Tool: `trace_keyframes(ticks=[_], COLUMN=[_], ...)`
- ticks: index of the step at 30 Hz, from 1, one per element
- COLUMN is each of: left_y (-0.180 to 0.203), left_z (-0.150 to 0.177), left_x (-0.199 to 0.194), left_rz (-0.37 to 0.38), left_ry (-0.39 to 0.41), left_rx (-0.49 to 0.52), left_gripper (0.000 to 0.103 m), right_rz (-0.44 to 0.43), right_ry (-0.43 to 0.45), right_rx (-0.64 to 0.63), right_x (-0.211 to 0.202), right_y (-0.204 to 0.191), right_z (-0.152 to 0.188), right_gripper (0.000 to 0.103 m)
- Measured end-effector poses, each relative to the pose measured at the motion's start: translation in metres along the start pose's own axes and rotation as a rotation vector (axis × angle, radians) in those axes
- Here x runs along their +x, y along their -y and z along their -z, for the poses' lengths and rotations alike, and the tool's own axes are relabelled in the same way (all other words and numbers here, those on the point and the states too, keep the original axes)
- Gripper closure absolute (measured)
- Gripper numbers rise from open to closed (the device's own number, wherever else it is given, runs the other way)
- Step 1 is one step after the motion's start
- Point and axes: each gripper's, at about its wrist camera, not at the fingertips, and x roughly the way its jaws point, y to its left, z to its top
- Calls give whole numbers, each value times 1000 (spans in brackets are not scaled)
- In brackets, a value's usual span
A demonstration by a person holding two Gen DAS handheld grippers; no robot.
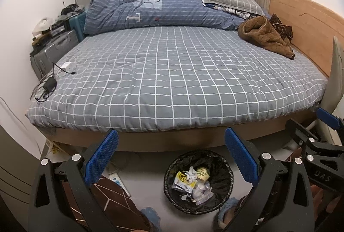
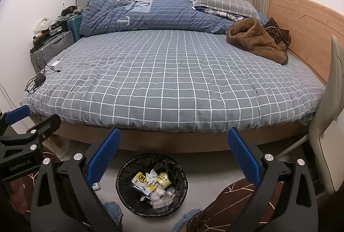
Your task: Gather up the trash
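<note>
The bed (image 1: 172,72) fills the room, its checked cover bare of litter; the black-lined trash bin (image 2: 151,185) stands on the floor at its foot, between the person's legs, within easy reach; wrappers and a cup already lie inside; left gripper (image 1: 171,156) and right gripper (image 2: 173,154) hang above it, both spread wide, holding nothing.

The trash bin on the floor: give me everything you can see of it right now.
The trash bin is a round, dark container lined with a crinkled black plastic bag folded over its rim. It stands upright on the pale floor just in front of the bed's wooden base, apart from it. Inside lie a yellow wrapper, a crumpled white tissue, a beige cup on its side, and clear plastic packaging. It is partly full. Neither gripper touches it.
</note>
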Motion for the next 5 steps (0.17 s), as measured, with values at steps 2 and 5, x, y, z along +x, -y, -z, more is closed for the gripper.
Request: trace_keyframes(ticks=[2,5], left_y=[0,-2], left_z=[0,1], left_x=[0,0], left_rz=[13,19], left_ry=[0,0], left_rx=[-4,-14], left_gripper=[6,6], right_rz=[1,0], right_ry=[1,0], right_rx=[0,-1], right_x=[0,0], right_y=[0,-1], right_z=[1,1], right_gripper=[7,7])
